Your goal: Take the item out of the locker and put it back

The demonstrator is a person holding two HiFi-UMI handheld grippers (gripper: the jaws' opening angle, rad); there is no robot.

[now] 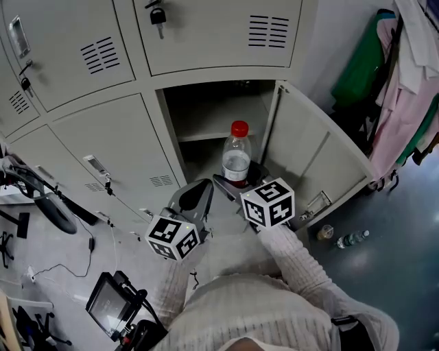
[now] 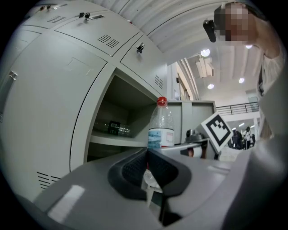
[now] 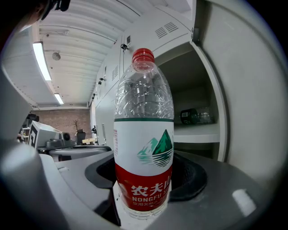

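Note:
A clear plastic water bottle [image 1: 236,161] with a red cap and a red and white label stands upright in front of the open locker compartment [image 1: 219,110]. My right gripper [image 1: 236,184] is shut on its lower part; in the right gripper view the bottle [image 3: 144,134] fills the space between the jaws. My left gripper [image 1: 195,197] hangs just left of it, jaws together and holding nothing [image 2: 147,164]. From the left gripper view the bottle [image 2: 160,130] shows beyond the jaws. Another dark bottle [image 3: 195,116] lies on the locker's shelf.
The locker door [image 1: 315,158] stands swung open to the right. Closed lockers surround the open one, a key [image 1: 157,15] hanging from the one above. Clothes [image 1: 405,75] hang at far right. A small bottle [image 1: 353,238] and a cup [image 1: 325,232] sit on the floor. A screen device [image 1: 110,301] and cables lie at lower left.

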